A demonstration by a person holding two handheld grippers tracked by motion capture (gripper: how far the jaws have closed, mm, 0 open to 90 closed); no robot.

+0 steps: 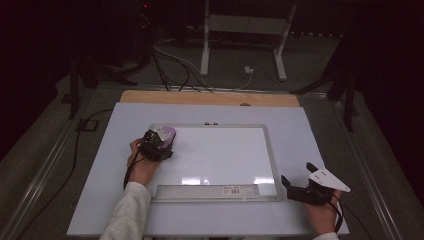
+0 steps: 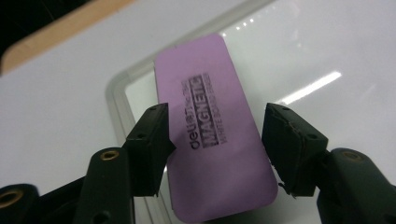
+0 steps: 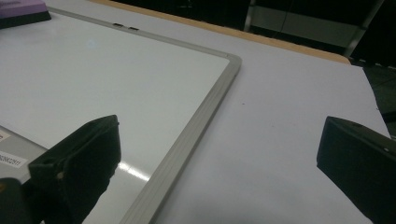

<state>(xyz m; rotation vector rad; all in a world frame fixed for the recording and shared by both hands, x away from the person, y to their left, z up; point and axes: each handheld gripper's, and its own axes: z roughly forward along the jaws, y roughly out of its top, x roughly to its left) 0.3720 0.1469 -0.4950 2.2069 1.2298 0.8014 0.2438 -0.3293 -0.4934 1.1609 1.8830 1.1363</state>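
So the thing in play looks like the purple eraser (image 2: 212, 130), a flat magnetic whiteboard one, lying on the whiteboard (image 1: 220, 155) right at its far left corner, partly over the frame. The left gripper (image 2: 217, 140) hangs straight over it with a jaw on each long side. There's a visible gap on both sides, so it's open around the eraser and not clamped on it.

My guess is a grab is coming. What could go wrong: the eraser is low and flat, so if the jaws close too high they'll just skim over the top edges and slip off. It's also magnetic, so it may cling to the board and twist or pop out of a weak pinch when lifted. And since it sits against the raised frame, the jaw on that side could catch the rim.

The right gripper (image 1: 305, 182) is well off to the side on the table (image 1: 310, 130), just past the board's near right corner, jaws spread wide, holding nothing. The board surface looks clean
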